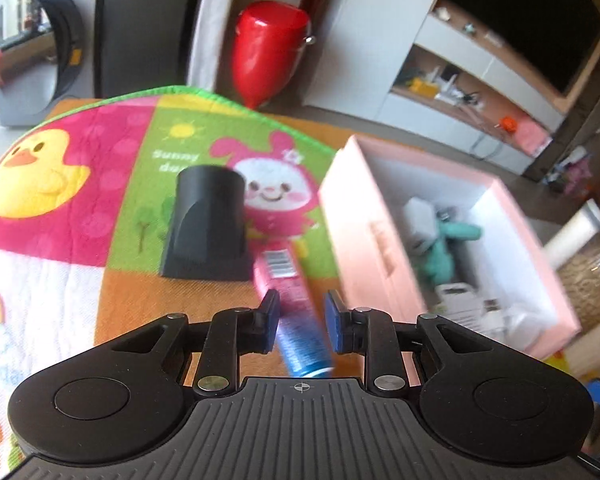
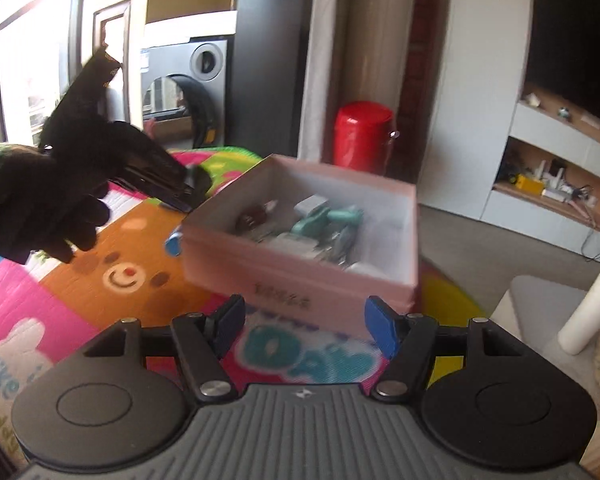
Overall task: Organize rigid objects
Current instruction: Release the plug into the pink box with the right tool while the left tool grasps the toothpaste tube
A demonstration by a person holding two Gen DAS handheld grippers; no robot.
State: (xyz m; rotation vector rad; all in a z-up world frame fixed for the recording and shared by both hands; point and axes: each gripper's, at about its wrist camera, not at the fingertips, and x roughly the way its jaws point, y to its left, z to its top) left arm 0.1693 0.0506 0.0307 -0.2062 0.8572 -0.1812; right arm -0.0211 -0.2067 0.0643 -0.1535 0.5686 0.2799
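My left gripper point(image 1: 302, 320) is open, its blue pads on either side of a pink and blue tube point(image 1: 296, 312) that lies on the colourful mat; the pads do not clamp it. A black hair-dryer nozzle point(image 1: 208, 228) stands on the mat beyond. A pink box point(image 1: 364, 236) to the right holds a teal toy point(image 1: 444, 244) and several small items. My right gripper point(image 2: 304, 326) is open and empty, in front of the pink box point(image 2: 300, 280). In the right wrist view the tube's blue end point(image 2: 173, 245) shows left of the box, under the gloved hand point(image 2: 40, 200) holding the left gripper.
A cartoon play mat point(image 1: 80, 184) covers the table. A red bin point(image 1: 268, 48) and a washing machine point(image 1: 32, 52) stand behind. White shelves point(image 1: 460, 80) are at the right. A paper roll point(image 2: 592, 300) stands at the right edge.
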